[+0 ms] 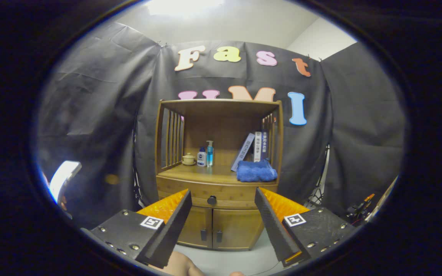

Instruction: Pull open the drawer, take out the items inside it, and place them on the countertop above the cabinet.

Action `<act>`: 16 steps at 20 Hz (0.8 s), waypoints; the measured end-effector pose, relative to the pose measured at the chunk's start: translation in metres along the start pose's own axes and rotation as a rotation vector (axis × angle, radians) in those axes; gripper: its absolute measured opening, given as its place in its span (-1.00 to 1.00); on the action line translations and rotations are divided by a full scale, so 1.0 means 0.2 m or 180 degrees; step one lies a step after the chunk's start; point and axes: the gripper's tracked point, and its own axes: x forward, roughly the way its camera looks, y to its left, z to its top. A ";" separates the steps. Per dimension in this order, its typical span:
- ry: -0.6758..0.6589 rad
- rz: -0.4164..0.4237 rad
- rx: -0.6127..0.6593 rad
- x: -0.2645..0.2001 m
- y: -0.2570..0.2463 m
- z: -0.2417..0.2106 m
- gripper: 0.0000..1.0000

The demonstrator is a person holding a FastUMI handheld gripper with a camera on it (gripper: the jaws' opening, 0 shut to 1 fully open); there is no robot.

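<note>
Your gripper [221, 199] has its jaws spread wide with nothing between them, which suits an approach: the gap frames the small dark round knob [211, 200] of the wooden drawer [213, 195], so the knob can pass between the fingers once you close in. For now the knob sits well beyond the fingertips, and the drawer is fully shut, its front flush with the brown wooden cabinet [221, 226]. Whatever lies inside is hidden, so you cannot yet tell how many items you must lift out.

Below the drawer, the cabinet's two doors [226, 228] are closed; leave their handles alone. Above it, the table surface [202, 174], where the items must go, already carries things: a small pale lidded cup [188, 158] at the left, a white bottle [202, 157] and a blue pump bottle [210, 153] beside it, a folded blue towel [256, 171] at the right, and leaning books [253, 147] behind the towel. The bare middle strip, I judge, is your likeliest landing spot.

A bright lamp [64, 178] glows off to the left of the cabinet.
</note>
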 end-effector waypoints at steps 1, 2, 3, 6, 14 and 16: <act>-0.0013 0.0030 -0.0001 0.10 0.02 -0.02 0.97; -0.0009 0.0046 0.0008 0.19 0.05 -0.05 0.97; 0.0002 0.0054 0.0022 0.29 0.06 -0.09 0.97; 0.0062 0.0035 0.0071 0.55 0.09 -0.23 0.97; 0.0387 -0.0059 0.0123 1.10 0.18 -0.68 0.97; 0.0478 -0.0111 0.0101 1.20 0.19 -0.80 0.98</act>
